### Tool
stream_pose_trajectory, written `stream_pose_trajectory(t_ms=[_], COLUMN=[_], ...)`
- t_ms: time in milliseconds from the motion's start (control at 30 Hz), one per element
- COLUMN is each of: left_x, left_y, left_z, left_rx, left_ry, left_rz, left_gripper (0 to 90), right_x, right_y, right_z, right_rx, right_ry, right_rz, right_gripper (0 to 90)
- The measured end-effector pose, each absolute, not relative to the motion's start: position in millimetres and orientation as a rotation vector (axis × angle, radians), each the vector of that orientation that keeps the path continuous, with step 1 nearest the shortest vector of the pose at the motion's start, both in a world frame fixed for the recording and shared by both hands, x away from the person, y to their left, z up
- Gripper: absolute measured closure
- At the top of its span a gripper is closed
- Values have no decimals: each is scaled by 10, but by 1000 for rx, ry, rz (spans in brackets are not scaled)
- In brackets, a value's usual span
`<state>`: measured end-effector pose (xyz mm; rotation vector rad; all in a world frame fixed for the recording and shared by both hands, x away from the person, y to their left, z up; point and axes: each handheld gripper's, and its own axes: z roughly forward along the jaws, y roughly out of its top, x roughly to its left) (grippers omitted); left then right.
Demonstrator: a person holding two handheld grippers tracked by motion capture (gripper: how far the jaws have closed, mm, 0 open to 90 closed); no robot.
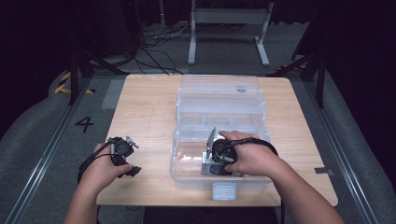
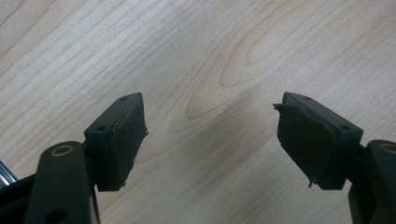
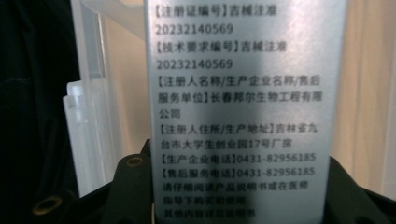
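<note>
Right gripper (image 1: 211, 156), fingers clamped on a silver printed box (image 3: 240, 107), inside the clear plastic bin (image 1: 187, 179); left gripper (image 2: 210, 140), fingers apart, over the bare worktop (image 1: 144, 112)

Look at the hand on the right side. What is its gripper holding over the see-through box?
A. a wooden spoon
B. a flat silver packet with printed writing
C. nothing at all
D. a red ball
B: in the right gripper view a flat silver packet covered in printed text stands between the black fingers, and in the high view the right gripper holds it over the clear plastic box.
</note>
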<state>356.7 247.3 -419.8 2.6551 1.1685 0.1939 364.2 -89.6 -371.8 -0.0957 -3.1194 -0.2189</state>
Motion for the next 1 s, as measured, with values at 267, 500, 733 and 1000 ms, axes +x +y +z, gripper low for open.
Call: stream_pose_trajectory(t_ms=[267, 500, 733, 1000], left_x=[3566, 3569, 3570, 3572], left_y=[2469, 2471, 2471, 2469], left_z=[-4203, -4209, -4212, -4221], left_rx=[2657, 2659, 2659, 2661], left_ry=[1164, 1164, 1162, 1166], left_rz=[191, 189, 185, 178], left_gripper=[241, 240, 239, 237], right_x=[3658, 3684, 3679, 3673], right_y=[-856, -855, -855, -861], right_z=[-3884, -3968, -4028, -4092], right_rx=[-40, -15, -33, -60], right_ry=[-3118, -3127, -3121, -3111], right_rz=[-172, -143, -139, -127], right_gripper=[556, 554, 553, 551])
